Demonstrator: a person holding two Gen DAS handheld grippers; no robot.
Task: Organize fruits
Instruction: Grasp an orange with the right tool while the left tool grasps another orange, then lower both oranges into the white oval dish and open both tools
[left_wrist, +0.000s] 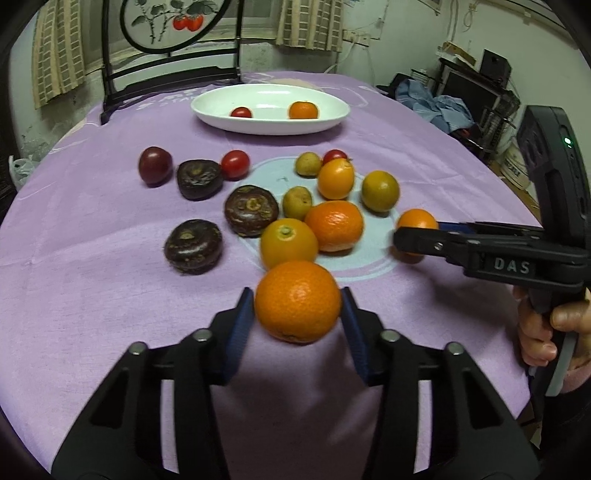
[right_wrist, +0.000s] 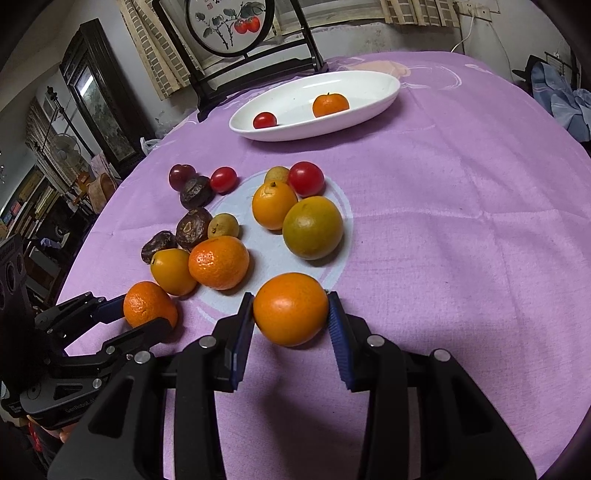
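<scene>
A purple cloth (left_wrist: 92, 295) covers a round table and fills most of both views. At the bottom centre of the left wrist view, the left gripper (left_wrist: 297, 306) is clamped on an orange (left_wrist: 297, 301), its blue pads against both sides. At the bottom centre of the right wrist view, the right gripper (right_wrist: 291, 314) is likewise clamped on a second orange (right_wrist: 291, 308); its left pad presses the skin, though contact at the right pad is hard to judge. At the right edge of the left view, a hand (left_wrist: 539, 332) holds that gripper's handle, cut off by the frame.

Mid-frame, loose fruit (left_wrist: 334, 226) lies clustered on a pale blue circle printed on the cloth: oranges, small greenish-yellow fruits, red tomatoes and dark brown wrinkled pieces whose kind I cannot tell.

Further up, a white oval dish (left_wrist: 221, 120) holds one tomato (left_wrist: 241, 112) and one small orange (left_wrist: 303, 110), well apart.

Behind the table stands a dark chair (left_wrist: 173, 66) with a round painted panel, then curtains and, upper right, shelves with blue cloth, blurred by the lens.
</scene>
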